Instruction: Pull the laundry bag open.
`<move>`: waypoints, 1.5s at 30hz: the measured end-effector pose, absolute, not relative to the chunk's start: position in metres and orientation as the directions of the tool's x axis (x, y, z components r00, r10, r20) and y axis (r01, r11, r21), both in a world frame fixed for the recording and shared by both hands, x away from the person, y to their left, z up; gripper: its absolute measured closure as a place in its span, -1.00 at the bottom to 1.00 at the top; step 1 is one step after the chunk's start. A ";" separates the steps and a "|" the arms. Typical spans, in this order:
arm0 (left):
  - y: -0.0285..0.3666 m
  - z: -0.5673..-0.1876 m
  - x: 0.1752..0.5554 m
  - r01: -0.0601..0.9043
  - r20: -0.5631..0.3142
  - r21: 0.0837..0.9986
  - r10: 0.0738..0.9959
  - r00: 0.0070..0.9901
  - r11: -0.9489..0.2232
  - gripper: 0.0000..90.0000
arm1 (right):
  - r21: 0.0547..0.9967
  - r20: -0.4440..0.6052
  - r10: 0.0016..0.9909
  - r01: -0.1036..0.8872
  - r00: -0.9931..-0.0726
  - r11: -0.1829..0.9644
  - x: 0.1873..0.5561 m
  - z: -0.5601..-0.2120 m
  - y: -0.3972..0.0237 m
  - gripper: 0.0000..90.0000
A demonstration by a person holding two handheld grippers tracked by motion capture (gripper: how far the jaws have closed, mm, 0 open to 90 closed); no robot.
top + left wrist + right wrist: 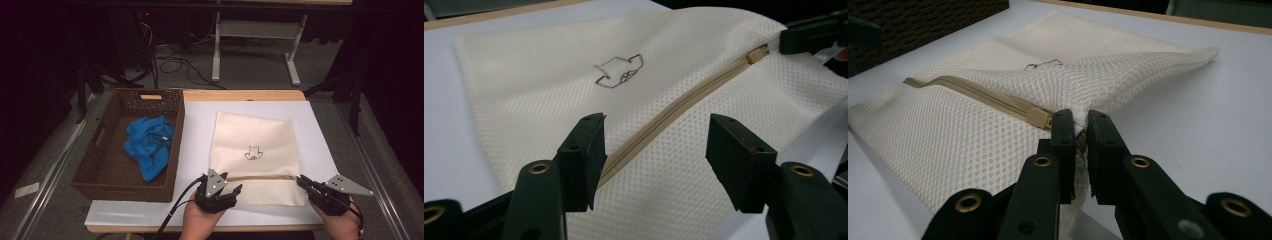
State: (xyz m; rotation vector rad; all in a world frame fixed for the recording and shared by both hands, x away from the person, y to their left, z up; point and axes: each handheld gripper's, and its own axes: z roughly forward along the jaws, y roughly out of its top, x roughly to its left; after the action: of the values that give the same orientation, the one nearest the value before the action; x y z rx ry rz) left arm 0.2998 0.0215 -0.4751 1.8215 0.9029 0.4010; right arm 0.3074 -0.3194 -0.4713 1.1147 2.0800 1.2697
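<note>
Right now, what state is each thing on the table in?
Mesh laundry bag: flat on the white sheet, zipper closed, right edge pinched up.
Right gripper: shut on the bag's edge beside the zipper pull.
Left gripper: open over the zipper, nothing held.
Wicker basket: upright.
Blue cloth: crumpled inside the basket.

A white-topped table [320,130] carries a wicker basket [100,167] and mesh bag [255,140].

High view looks down from above; both gripper views sit close, sharing the mesh bag [256,150].
</note>
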 end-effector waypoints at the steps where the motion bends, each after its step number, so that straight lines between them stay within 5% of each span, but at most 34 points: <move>1: 0.017 -0.474 0.301 0.396 -0.134 0.897 0.733 0.667 -0.197 -0.08 | 0.883 0.030 0.822 0.401 -0.569 0.245 0.307 -0.471 -0.319 0.87; 12: -0.021 -0.470 0.307 0.375 -0.127 0.901 0.697 0.705 -0.216 -0.02 | 0.893 0.022 0.811 0.376 -0.585 0.247 0.307 -0.469 -0.320 0.87; 33: -0.074 -0.480 0.317 0.380 -0.142 0.890 0.638 0.757 -0.253 0.43 | 0.901 0.014 0.795 0.351 -0.606 0.253 0.304 -0.465 -0.317 0.87; 45: -0.091 -0.487 0.327 0.404 -0.177 0.886 0.639 0.749 -0.228 0.28 | 0.901 0.017 0.793 0.354 -0.609 0.252 0.304 -0.465 -0.316 0.87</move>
State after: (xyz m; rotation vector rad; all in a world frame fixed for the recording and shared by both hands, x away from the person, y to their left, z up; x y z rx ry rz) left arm 0.3274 -0.0912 -0.4867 1.8574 0.8051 0.2688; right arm 0.3039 -0.3155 -0.4649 1.0420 2.0859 1.3219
